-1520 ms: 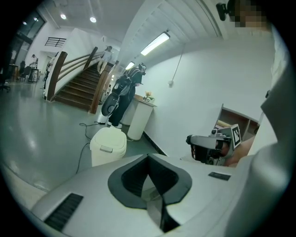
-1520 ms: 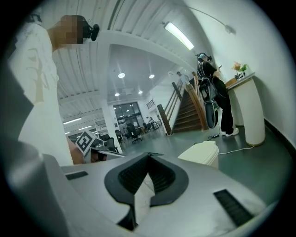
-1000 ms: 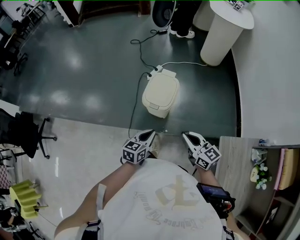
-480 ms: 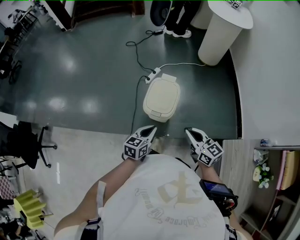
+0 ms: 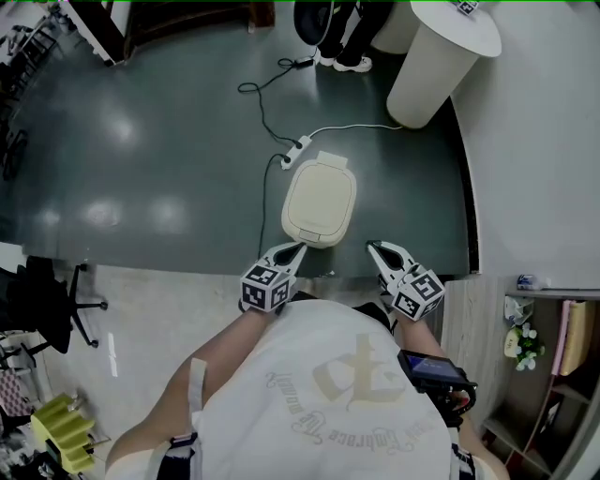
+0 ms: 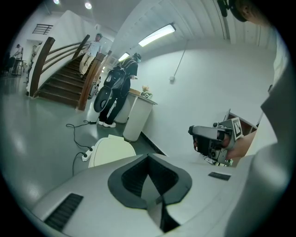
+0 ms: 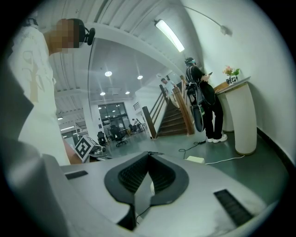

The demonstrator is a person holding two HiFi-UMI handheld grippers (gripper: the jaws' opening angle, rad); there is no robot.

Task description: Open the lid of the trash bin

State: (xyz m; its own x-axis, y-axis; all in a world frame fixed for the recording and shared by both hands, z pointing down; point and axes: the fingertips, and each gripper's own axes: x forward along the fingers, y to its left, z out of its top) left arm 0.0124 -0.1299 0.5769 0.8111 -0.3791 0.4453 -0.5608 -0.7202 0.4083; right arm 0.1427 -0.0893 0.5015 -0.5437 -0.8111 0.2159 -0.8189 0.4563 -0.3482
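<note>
The cream trash bin (image 5: 320, 203) stands on the dark floor with its lid down flat. In the left gripper view the trash bin (image 6: 111, 150) shows just past the jaws, to the left. My left gripper (image 5: 297, 247) hovers near the bin's front left corner, apart from it, with its jaws shut and empty. My right gripper (image 5: 372, 246) is held to the right of the bin's front edge, also shut on nothing. The left gripper view shows the right gripper (image 6: 216, 139) in a hand.
A power strip (image 5: 292, 150) with cables lies behind the bin. A white round pedestal (image 5: 436, 66) stands at the back right, and a person (image 5: 342, 28) stands beside it. A wooden shelf (image 5: 483, 309) is at my right, a chair (image 5: 47, 291) at my left.
The person has stepped forward, so the bin now lies closer to both grippers. Both grippers stay shut and the lid stays down.
</note>
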